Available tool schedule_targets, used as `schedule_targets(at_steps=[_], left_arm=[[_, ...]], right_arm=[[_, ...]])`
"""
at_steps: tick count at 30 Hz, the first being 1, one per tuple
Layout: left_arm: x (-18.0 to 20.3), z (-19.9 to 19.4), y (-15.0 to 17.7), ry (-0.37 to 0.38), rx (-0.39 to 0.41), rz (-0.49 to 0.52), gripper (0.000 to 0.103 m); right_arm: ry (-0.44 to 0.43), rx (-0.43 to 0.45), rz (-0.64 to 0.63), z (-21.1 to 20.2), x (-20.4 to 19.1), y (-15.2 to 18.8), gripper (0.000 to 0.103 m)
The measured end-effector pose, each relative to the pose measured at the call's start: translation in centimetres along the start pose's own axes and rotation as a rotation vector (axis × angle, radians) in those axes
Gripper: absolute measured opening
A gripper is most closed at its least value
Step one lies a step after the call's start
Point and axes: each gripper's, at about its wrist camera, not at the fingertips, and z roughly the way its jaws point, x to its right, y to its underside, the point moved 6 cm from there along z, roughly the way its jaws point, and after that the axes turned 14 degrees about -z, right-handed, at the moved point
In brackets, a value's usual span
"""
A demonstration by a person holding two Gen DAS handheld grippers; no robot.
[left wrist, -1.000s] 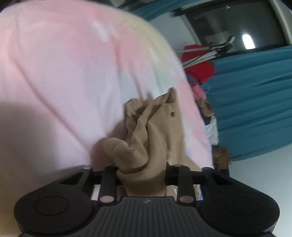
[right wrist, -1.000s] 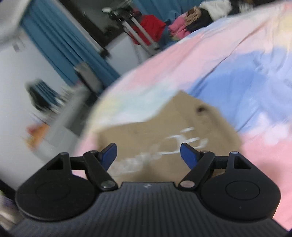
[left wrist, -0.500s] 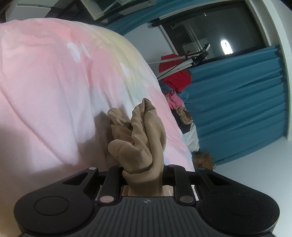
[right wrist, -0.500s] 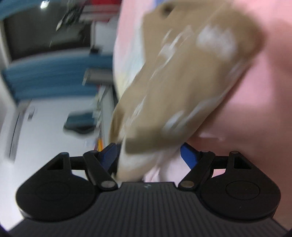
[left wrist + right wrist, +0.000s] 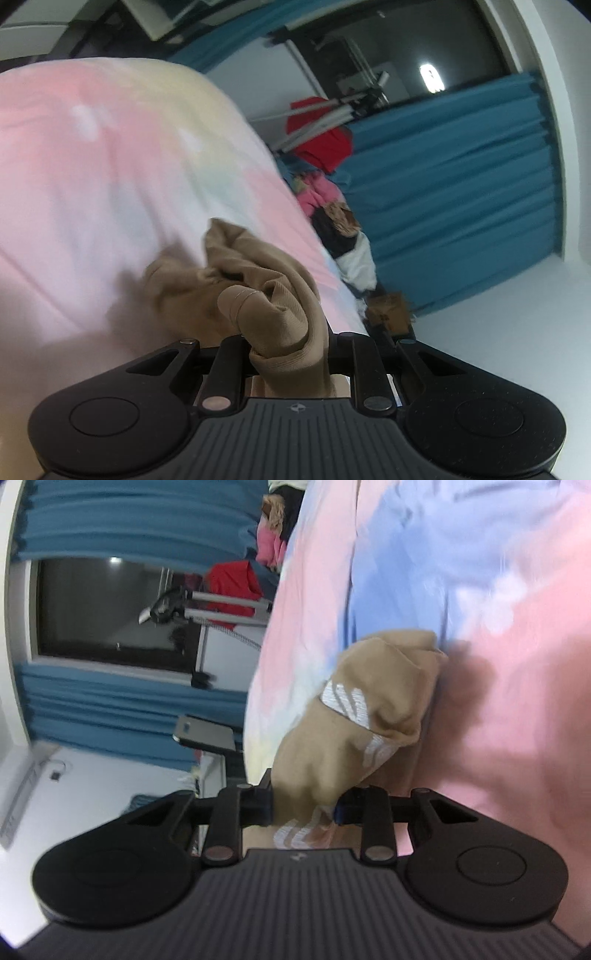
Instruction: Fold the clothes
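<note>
A tan garment [image 5: 266, 295] with white printed stripes [image 5: 347, 701] hangs bunched over a pastel pink, blue and yellow bedsheet [image 5: 92, 177]. My left gripper [image 5: 288, 354] is shut on one crumpled end of it; the fingertips are buried in the fabric. In the right wrist view the right gripper [image 5: 304, 805] is shut on another bunched part of the same tan garment [image 5: 369, 709], with its blue pads mostly covered by cloth. The sheet [image 5: 498, 664] fills the space behind.
A pile of clothes [image 5: 332, 214] lies at the bed's far end by a teal curtain [image 5: 461, 184]. A red cloth [image 5: 321, 136] hangs on a metal stand [image 5: 221, 609] before a dark window. A cardboard box [image 5: 388, 310] sits on the floor.
The right gripper was open above the flat garment; it has rolled sideways and shut on the fabric. The left gripper kept its hold and shifted, lifting the bunched cloth.
</note>
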Motion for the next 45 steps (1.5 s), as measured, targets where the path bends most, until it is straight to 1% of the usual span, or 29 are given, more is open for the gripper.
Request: schedule_targets(at_steps=[2, 4, 6, 8, 11, 12, 13, 15, 17, 18, 19, 21, 22, 24, 26, 29, 31, 32, 34, 35, 36, 37, 38, 39, 40, 41, 42, 44, 45], left_arm=[[2.6, 1.2, 1.2, -0.004, -0.026, 0.022, 0.020], [4.9, 3.5, 2.6, -0.029, -0.059, 0.025, 0.021], [7.4, 7.1, 3.9, -0.050, -0.098, 0.027, 0.021], [9.9, 11.6, 5.3, -0.051, -0.147, 0.018, 0.021], [14.4, 19.8, 7.5, -0.041, -0.233, 0.016, 0.020], [15.9, 22.2, 8.2, -0.027, -0.252, 0.031, 0.021], [17.4, 24.5, 9.0, -0.009, -0.261, 0.043, 0.021], [20.1, 28.4, 10.3, 0.019, -0.252, 0.091, 0.021], [21.6, 31.9, 11.4, 0.045, -0.242, 0.117, 0.021], [21.8, 33.1, 12.0, 0.052, -0.242, 0.122, 0.021], [21.4, 34.1, 12.5, 0.050, -0.255, 0.143, 0.021], [20.6, 36.1, 13.7, 0.045, -0.282, 0.184, 0.021], [19.5, 36.7, 14.2, 0.034, -0.300, 0.227, 0.021], [16.5, 37.0, 15.0, 0.000, -0.337, 0.298, 0.022], [12.5, 37.3, 15.6, -0.063, -0.383, 0.343, 0.022], [7.4, 35.8, 16.7, -0.123, -0.418, 0.411, 0.023], [4.7, 34.6, 17.2, -0.149, -0.438, 0.446, 0.031], [4.0, 34.0, 17.3, -0.152, -0.449, 0.463, 0.033], [3.5, 33.5, 17.1, -0.128, -0.456, 0.495, 0.041], [3.6, 33.4, 16.8, -0.129, -0.448, 0.510, 0.042], [3.8, 33.1, 16.7, -0.139, -0.437, 0.522, 0.048], [4.5, 32.6, 16.6, -0.146, -0.420, 0.535, 0.057], [5.1, 32.1, 16.4, -0.154, -0.403, 0.547, 0.062], [5.8, 31.6, 16.3, -0.162, -0.386, 0.560, 0.072], [7.0, 30.5, 16.6, -0.159, -0.375, 0.589, 0.080], [8.2, 29.4, 16.8, -0.156, -0.364, 0.619, 0.082], [9.5, 28.2, 17.1, -0.145, -0.351, 0.643, 0.082], [12.1, 25.7, 17.7, -0.123, -0.325, 0.691, 0.085], [13.5, 24.5, 18.0, -0.112, -0.312, 0.714, 0.092]], right_arm=[[0.003, 0.025, 0.026, -1.1, -0.3, -2.4, 0.032], [0.008, 0.053, 0.049, -2.1, -0.5, -5.0, 0.032], [0.030, 0.085, 0.049, -2.8, -0.3, -8.2, 0.032], [0.071, 0.117, 0.036, -3.6, 0.6, -12.4, 0.032], [0.119, 0.185, -0.002, -3.8, 1.1, -19.6, 0.032], [0.132, 0.211, -0.016, -3.8, 1.1, -21.9, 0.032], [0.143, 0.241, -0.047, -3.8, 1.1, -24.1, 0.032], [0.163, 0.297, -0.121, -3.7, 0.9, -28.3, 0.032], [0.177, 0.338, -0.157, -3.4, 1.3, -31.0, 0.032], [0.185, 0.358, -0.173, -3.2, 1.6, -32.4, 0.032], [0.194, 0.370, -0.193, -3.1, 2.2, -33.0, 0.032], [0.213, 0.380, -0.228, -2.7, 4.0, -33.3, 0.032], [0.222, 0.377, -0.241, -2.6, 5.1, -33.2, 0.032], [0.251, 0.333, -0.237, -2.0, 8.2, -31.2, 0.032], [0.292, 0.270, -0.229, -1.4, 11.4, -28.8, 0.032], [0.337, 0.200, -0.188, -1.6, 15.3, -24.8, 0.032], [0.341, 0.192, -0.179, -2.4, 16.5, -22.6, 0.033], [0.346, 0.182, -0.178, -2.6, 17.0, -21.8, 0.034], [0.364, 0.163, -0.150, -2.8, 17.6, -20.9, 0.037], [0.368, 0.158, -0.133, -3.0, 17.8, -20.7, 0.038], [0.371, 0.151, -0.115, -3.0, 17.6, -20.8, 0.041], [0.382, 0.135, -0.100, -3.0, 17.2, -21.0, 0.043], [0.396, 0.117, -0.093, -2.9, 16.7, -21.2, 0.051], [0.409, 0.102, -0.101, -3.3, 15.9, -21.1, 0.063], [0.422, 0.088, -0.111, -3.8, 15.0, -20.8, 0.069], [0.440, 0.082, -0.131, -4.4, 14.0, -20.7, 0.076], [0.449, 0.089, -0.161, -5.3, 12.8, -20.5, 0.079], [0.461, 0.106, -0.230, -7.1, 10.3, -20.2, 0.078], [0.469, 0.110, -0.267, -8.1, 9.2, -20.0, 0.079]])
